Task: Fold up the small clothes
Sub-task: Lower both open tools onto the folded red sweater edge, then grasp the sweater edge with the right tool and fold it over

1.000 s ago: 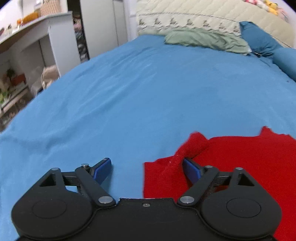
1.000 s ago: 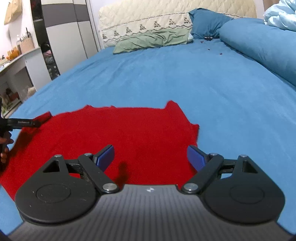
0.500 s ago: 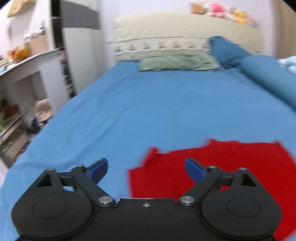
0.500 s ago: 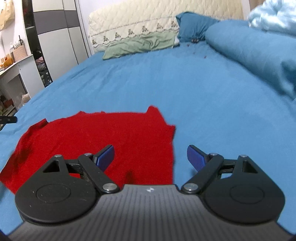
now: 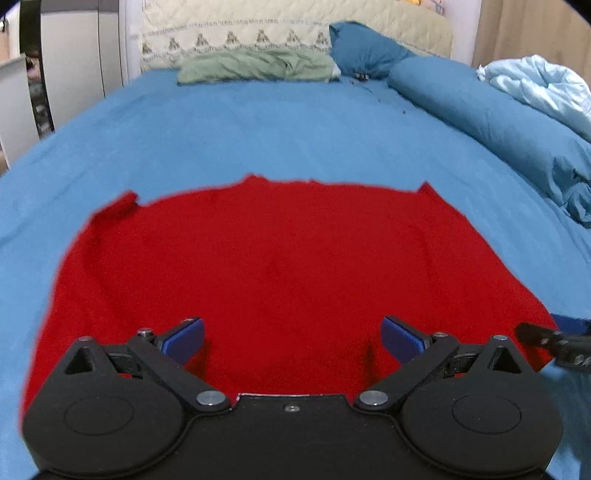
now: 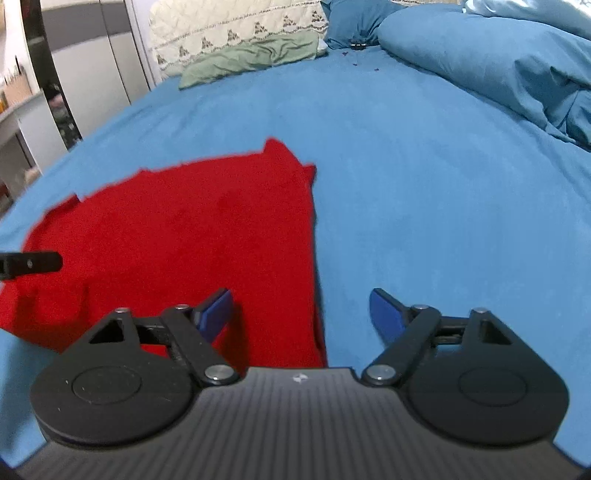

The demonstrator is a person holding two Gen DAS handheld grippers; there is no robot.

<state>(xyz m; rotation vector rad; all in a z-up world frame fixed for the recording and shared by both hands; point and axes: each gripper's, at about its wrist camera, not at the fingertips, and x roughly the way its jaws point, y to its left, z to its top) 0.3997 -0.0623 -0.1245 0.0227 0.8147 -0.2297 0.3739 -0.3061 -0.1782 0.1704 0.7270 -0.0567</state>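
A small red garment [image 5: 288,266] lies spread flat on the blue bed sheet [image 5: 295,133]. My left gripper [image 5: 291,338] is open and empty, hovering over the garment's near part. The garment also shows in the right wrist view [image 6: 192,240], left of centre. My right gripper [image 6: 301,310] is open and empty, straddling the garment's right edge. The right gripper's tip [image 5: 554,343] shows at the garment's right edge in the left wrist view. The left gripper's tip [image 6: 29,263] shows at the left in the right wrist view.
A green pillow [image 5: 255,66] and a dark blue pillow [image 5: 365,51] lie at the quilted headboard [image 5: 295,26]. A blue duvet roll [image 5: 509,122] runs along the bed's right side. A wardrobe [image 6: 96,81] and shelves stand to the left.
My left gripper let go of the garment's left corner and swung right over the garment. My right gripper shifted right to the garment's right edge.
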